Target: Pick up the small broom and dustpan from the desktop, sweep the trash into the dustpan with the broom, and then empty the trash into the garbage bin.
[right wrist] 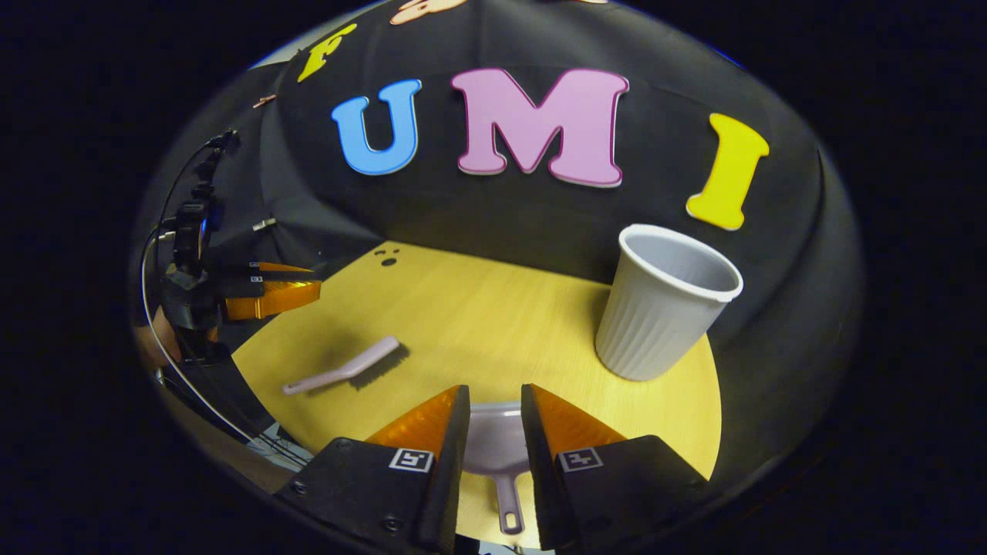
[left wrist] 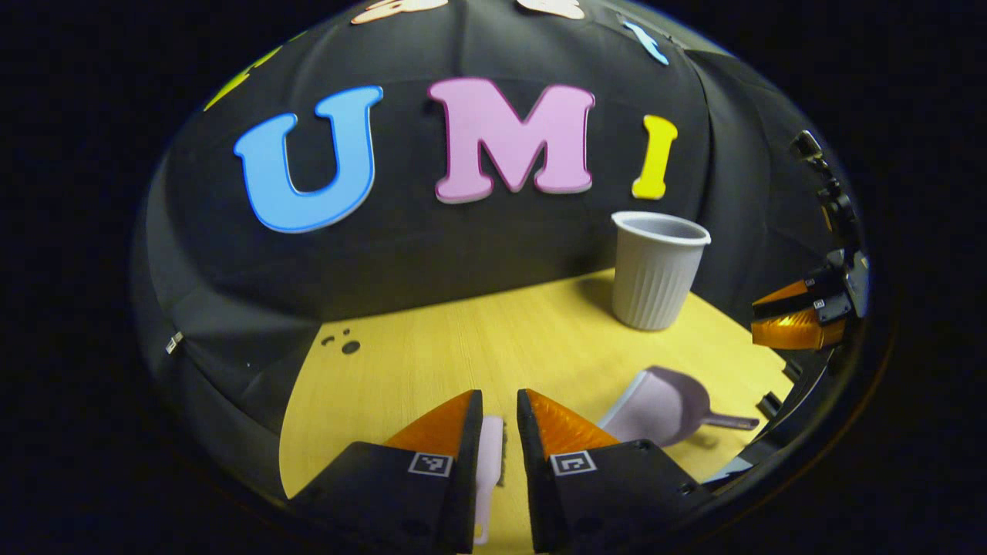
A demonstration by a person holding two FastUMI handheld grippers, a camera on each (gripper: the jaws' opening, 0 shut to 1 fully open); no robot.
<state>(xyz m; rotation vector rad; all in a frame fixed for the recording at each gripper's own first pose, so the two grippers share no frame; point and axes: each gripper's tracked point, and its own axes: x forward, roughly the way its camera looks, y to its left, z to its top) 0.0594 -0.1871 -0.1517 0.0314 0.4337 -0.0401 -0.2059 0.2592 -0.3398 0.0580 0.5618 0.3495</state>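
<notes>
The left gripper [left wrist: 500, 432] hangs with jaws apart over the pink broom [left wrist: 489, 462], which lies flat between its fingers, not gripped. The right gripper [right wrist: 495, 428] is likewise released above the dustpan [right wrist: 497, 451], whose handle points toward the tabletop's near edge. Nothing is lifted yet; grasping, sweeping and emptying all appear to remain. The grey bin [right wrist: 663, 308] stands upright near the far edge. Dark specks [right wrist: 388, 257], possibly the trash, sit at the far left corner. The right gripper view shows the broom's full length.
</notes>
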